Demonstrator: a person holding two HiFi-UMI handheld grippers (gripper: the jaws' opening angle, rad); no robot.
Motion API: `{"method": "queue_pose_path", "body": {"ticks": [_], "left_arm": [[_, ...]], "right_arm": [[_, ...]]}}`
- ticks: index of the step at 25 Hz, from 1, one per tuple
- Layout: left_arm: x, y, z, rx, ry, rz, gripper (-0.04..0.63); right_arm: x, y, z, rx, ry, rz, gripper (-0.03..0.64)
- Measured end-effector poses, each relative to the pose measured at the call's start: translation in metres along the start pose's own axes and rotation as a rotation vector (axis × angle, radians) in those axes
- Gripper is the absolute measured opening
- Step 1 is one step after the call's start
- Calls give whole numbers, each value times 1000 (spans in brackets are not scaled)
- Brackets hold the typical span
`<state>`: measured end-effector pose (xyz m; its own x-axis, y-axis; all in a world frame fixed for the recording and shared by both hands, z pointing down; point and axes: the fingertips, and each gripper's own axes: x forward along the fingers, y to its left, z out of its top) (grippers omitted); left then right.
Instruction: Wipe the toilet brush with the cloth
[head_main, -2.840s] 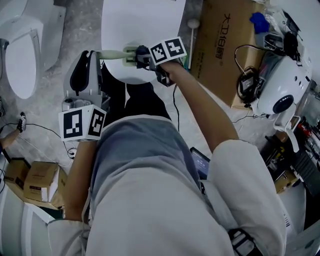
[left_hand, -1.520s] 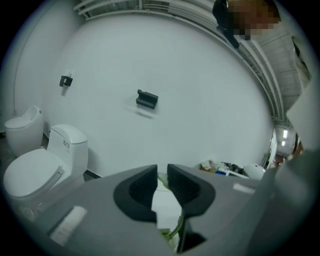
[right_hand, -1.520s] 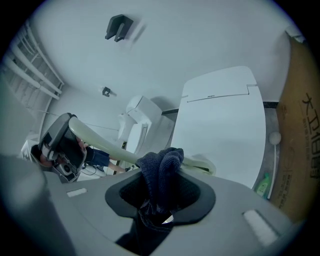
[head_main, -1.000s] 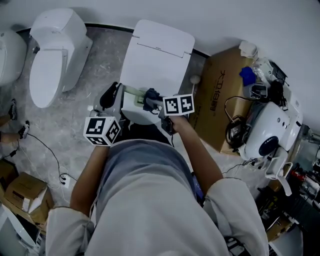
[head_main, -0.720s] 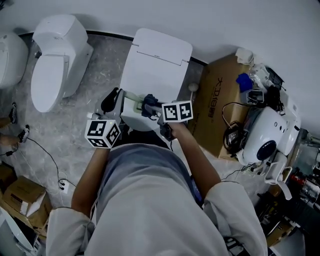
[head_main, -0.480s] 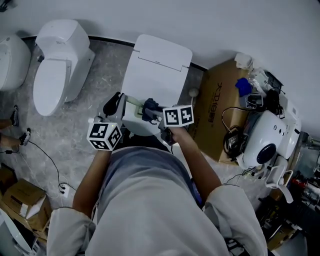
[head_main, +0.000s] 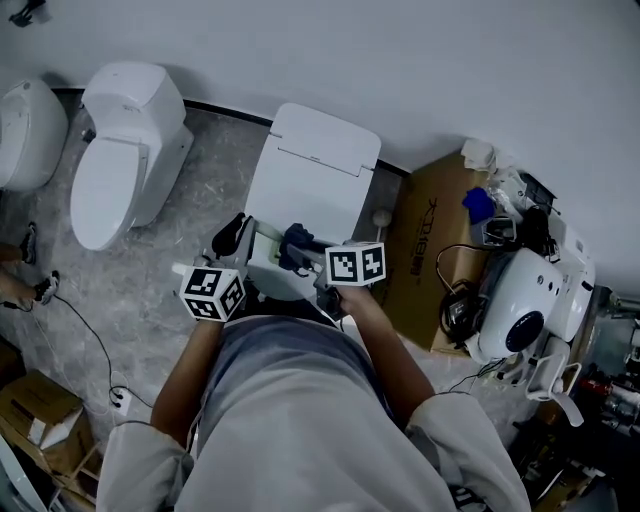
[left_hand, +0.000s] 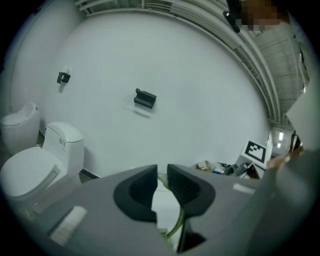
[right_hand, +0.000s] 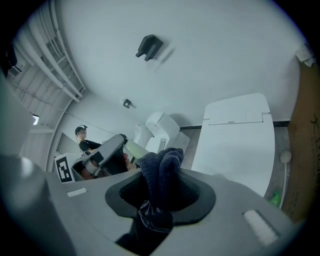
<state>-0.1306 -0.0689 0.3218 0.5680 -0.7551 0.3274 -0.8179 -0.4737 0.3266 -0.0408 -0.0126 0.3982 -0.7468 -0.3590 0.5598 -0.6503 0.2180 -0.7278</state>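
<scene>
In the head view my left gripper (head_main: 238, 228) is shut on the pale green toilet brush handle (head_main: 266, 232), which runs right towards my right gripper (head_main: 293, 246). That gripper is shut on a dark blue cloth (head_main: 297, 242) that rests against the handle. The left gripper view has the jaws of the left gripper (left_hand: 162, 182) nearly together with the green handle (left_hand: 176, 226) between them. In the right gripper view the bunched cloth (right_hand: 162, 167) sticks up out of the right gripper (right_hand: 160, 189), with the handle (right_hand: 136, 149) just beyond it. The brush head is hidden.
A white toilet with a closed lid (head_main: 312, 170) stands right below the grippers. Two more toilets (head_main: 120, 150) (head_main: 25, 130) stand at the left. At the right are a cardboard box (head_main: 430, 245) and a white machine (head_main: 530, 300) with cables. A cable (head_main: 85, 330) crosses the floor.
The head view has swung up towards the wall, so more of the toilets shows. Both grippers stay close together, with the same holds on handle and cloth.
</scene>
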Motion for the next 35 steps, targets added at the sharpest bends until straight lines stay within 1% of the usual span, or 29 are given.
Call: {"method": "queue_pose_path", "body": {"ticks": [6,9,14,18,22,27,35], "left_arm": [[-2,1,2,-6,8,-4,0],[-3,2,2,-8,13,-8,0],[-2,4,3,-8,14,-9,0],[-3,5,2,-17,20,-3,0],[-2,6,2,-20,30,-2,0],[-2,0,2,-37,37,-24,0],[-3,-7,5,-52,49,-78,0]], "right_arm": [[-5,25,15,-17,-34,35,117],[-7,37,22,-18,-56,66,117],[-6,46,33,-36,-77,86,117],[-7,62,43,0,-124,162,117],[-6,67,48,-5,-143,185,117],[-11,78,58,7,-183,244,117],[-22,79,68,35,-259,282,117]]}}
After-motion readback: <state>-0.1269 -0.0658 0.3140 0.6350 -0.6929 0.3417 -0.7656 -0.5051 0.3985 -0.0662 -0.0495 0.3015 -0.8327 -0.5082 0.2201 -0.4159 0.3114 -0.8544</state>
